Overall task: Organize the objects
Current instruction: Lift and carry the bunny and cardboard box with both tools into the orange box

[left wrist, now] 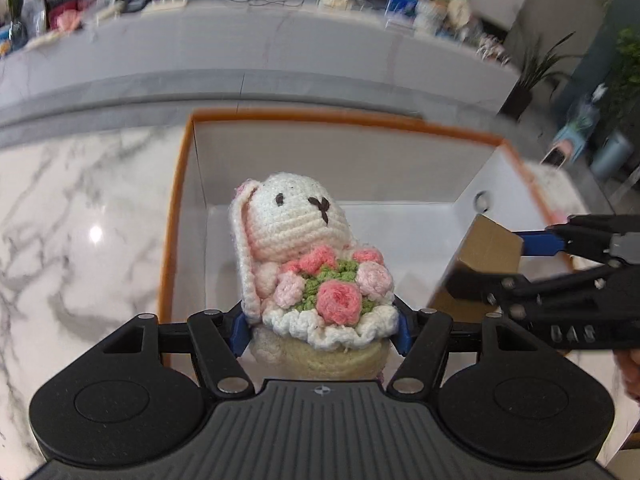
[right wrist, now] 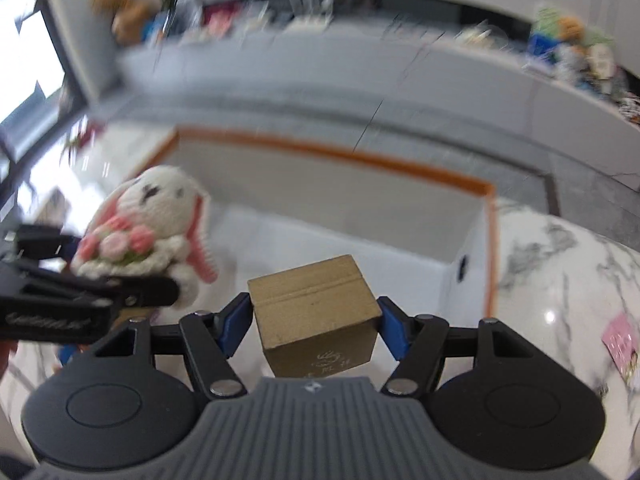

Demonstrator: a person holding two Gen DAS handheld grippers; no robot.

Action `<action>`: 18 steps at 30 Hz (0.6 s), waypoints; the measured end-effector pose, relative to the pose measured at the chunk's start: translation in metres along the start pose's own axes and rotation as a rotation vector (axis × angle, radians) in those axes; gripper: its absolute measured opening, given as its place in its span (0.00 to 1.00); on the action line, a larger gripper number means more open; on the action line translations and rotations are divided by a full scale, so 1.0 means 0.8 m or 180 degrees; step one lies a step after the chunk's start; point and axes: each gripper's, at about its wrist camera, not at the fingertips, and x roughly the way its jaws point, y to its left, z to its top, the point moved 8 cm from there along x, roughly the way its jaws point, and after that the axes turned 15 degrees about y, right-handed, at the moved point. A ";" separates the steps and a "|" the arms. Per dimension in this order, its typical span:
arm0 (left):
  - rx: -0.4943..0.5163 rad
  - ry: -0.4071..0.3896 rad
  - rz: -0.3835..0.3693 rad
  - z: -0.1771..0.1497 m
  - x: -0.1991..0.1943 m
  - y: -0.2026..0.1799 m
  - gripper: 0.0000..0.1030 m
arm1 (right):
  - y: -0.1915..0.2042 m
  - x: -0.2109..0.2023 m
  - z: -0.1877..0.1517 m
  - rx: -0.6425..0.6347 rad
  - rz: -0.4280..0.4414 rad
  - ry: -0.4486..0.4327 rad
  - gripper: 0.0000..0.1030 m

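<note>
over the orange-rimmed box (left wrist: 176,216), left gripper (left wrist: 320,326) jaws pinch the soft, light crochet bunny (left wrist: 296,240) at its base; right gripper (right wrist: 314,322) jaws clamp the stiff cardboard cube (right wrist: 316,312) by its sides.

Right tongs (right wrist: 316,322) gripping gold box (right wrist: 320,316), crochet bunny (right wrist: 160,216) beside

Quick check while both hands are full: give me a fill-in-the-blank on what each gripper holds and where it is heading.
1. The left gripper is shut on a crocheted ____ that carries pink flowers.
2. The right gripper is shut on a small brown ____.
3. Both things hang over an open white bin with an ____ rim.
4. The bin stands on a ____-patterned counter.

Missing words: bunny; box; orange; marble
</note>
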 end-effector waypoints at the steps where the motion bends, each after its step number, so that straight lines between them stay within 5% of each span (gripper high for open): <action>1: 0.0045 0.0019 0.0104 0.001 0.003 -0.002 0.75 | 0.000 0.010 0.002 -0.0087 -0.0008 0.0124 0.66; 6: 0.0313 0.0055 0.0343 0.000 0.009 -0.021 0.75 | 0.001 0.046 -0.001 -0.0382 -0.0169 0.0545 0.66; 9: 0.0376 0.0087 0.0187 -0.004 0.017 -0.035 0.75 | 0.005 0.053 -0.007 -0.0483 -0.0194 0.0645 0.66; 18: 0.0330 0.0338 0.0237 -0.008 0.036 -0.035 0.75 | -0.002 0.052 -0.026 -0.0653 -0.0213 0.0805 0.65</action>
